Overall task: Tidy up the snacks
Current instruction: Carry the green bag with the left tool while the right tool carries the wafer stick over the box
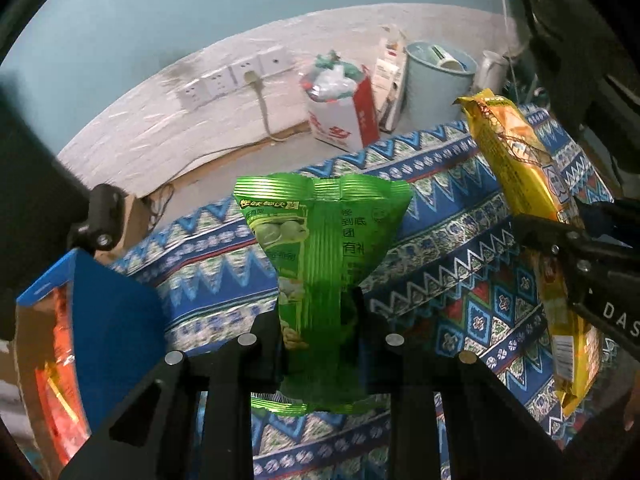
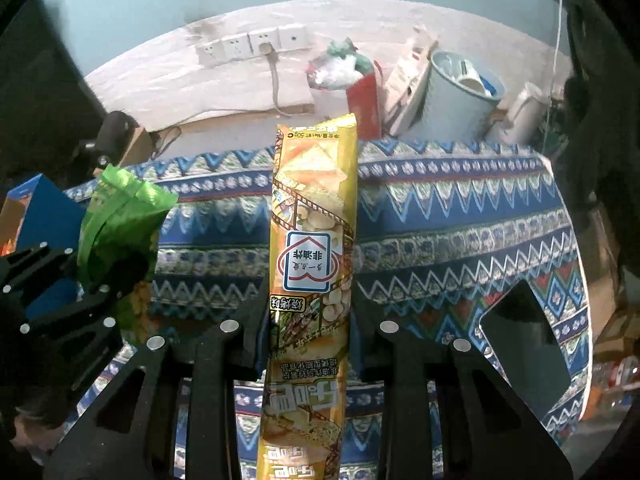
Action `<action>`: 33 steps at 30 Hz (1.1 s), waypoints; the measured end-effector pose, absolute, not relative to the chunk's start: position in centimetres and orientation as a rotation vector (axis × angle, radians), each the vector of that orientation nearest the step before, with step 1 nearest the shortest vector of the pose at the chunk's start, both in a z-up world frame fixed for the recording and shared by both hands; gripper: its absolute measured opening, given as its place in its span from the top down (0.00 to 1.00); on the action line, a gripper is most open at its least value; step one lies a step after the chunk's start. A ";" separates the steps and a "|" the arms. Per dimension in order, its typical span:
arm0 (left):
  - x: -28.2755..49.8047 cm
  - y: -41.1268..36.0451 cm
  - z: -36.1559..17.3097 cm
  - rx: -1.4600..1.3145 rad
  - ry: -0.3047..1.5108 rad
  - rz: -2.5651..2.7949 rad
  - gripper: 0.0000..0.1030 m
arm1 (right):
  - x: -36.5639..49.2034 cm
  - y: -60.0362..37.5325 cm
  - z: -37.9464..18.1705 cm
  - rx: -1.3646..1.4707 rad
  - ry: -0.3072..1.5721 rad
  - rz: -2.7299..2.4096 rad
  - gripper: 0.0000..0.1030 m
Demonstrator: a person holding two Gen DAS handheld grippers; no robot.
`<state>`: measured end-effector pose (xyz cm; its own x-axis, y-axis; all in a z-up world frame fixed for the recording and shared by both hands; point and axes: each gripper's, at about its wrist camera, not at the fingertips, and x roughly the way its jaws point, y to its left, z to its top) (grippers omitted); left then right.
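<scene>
My left gripper (image 1: 320,316) is shut on a green snack bag (image 1: 320,240) and holds it upright above the patterned blue tablecloth (image 1: 460,240). My right gripper (image 2: 310,312) is shut on a long yellow snack packet (image 2: 312,240), also held upright over the cloth (image 2: 460,220). Each held snack shows in the other view: the yellow packet at the right of the left wrist view (image 1: 520,184), the green bag at the left of the right wrist view (image 2: 120,216). A blue box (image 1: 100,320) holding orange packets stands at the left.
Beyond the table's far edge, on the floor, stand a red-and-white box (image 1: 344,112) with a plastic bag, a pale blue bin (image 1: 436,84) and a wall power strip (image 1: 236,76). A dark phone-like slab (image 2: 524,344) lies on the cloth at the right.
</scene>
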<state>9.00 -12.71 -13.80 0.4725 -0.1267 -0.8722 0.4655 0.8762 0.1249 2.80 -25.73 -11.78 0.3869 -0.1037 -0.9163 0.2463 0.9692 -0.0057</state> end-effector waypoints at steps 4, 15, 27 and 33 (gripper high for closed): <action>8.3 -10.8 -12.1 0.348 1.003 -0.349 0.74 | 2.9 -23.9 -10.5 0.105 1.133 -0.202 0.72; 6.0 -5.4 -7.8 0.276 0.972 -0.282 0.74 | 3.8 -18.7 -7.7 0.080 1.094 -0.111 0.72; 4.5 2.5 -6.0 0.167 0.971 -0.163 0.74 | 5.1 -12.0 -4.9 0.062 1.053 0.031 0.72; 4.0 5.8 -5.8 0.125 0.966 -0.122 0.74 | 5.9 -9.0 -4.3 0.062 1.048 0.090 0.72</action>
<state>4.05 5.78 -5.80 0.5630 -0.0480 -0.8250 0.1591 0.9859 0.0512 5.86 -9.01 -4.28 0.4963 0.1038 -0.8619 -0.0445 0.9946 0.0941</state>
